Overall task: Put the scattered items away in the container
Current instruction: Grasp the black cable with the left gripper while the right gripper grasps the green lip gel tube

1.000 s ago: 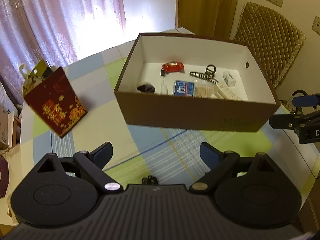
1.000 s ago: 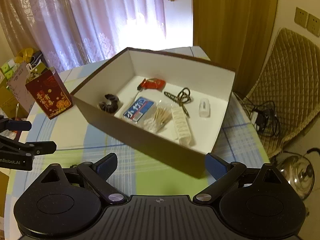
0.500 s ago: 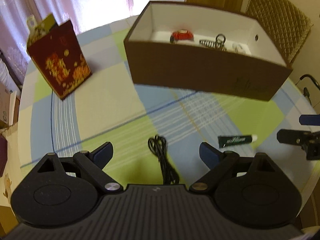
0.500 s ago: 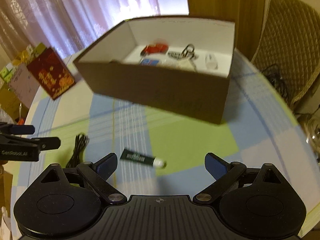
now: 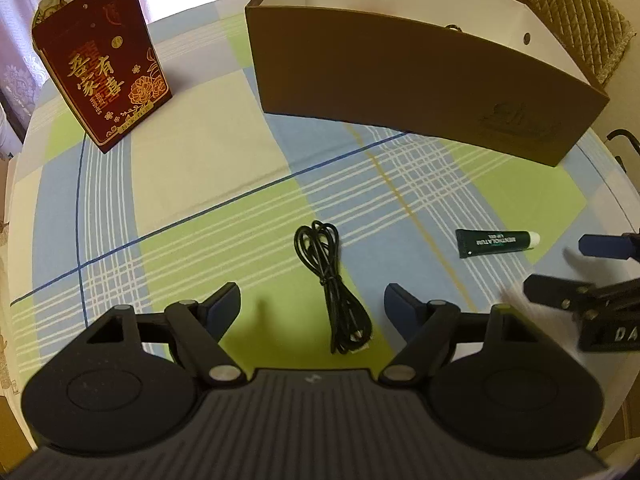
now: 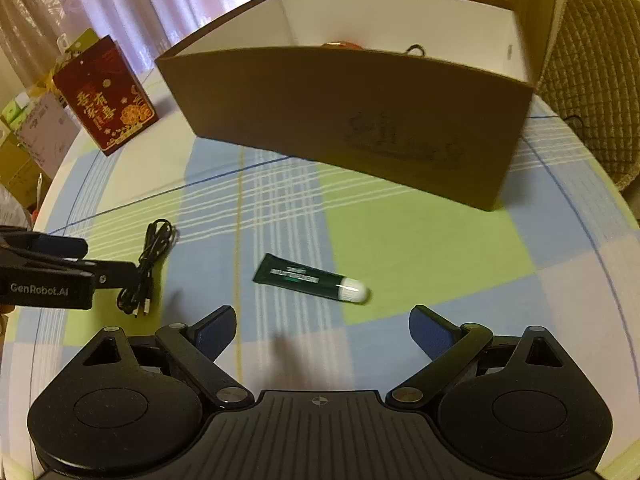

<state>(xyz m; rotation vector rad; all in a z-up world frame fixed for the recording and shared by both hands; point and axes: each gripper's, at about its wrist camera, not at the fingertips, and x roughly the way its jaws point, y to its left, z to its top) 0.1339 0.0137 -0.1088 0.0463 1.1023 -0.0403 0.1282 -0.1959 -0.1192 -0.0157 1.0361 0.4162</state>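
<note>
A coiled black cable lies on the checked tablecloth, straight ahead of my open left gripper and partly between its fingers. It shows again in the right wrist view as the black cable, beside the left gripper. A dark green tube with a white cap lies just beyond my open right gripper; neither gripper holds anything. The green tube sits near the right gripper in the left wrist view. The brown box stands at the back, with small items inside mostly hidden by its wall.
A dark red gift bag with gold print stands upright at the back left of the round table. A quilted chair is behind the box on the right. Cartons and bags sit beyond the table's left edge.
Both grippers have dropped low and pulled back from the box toward the table. The cable and green tube have come into view close ahead. Both stay open.
</note>
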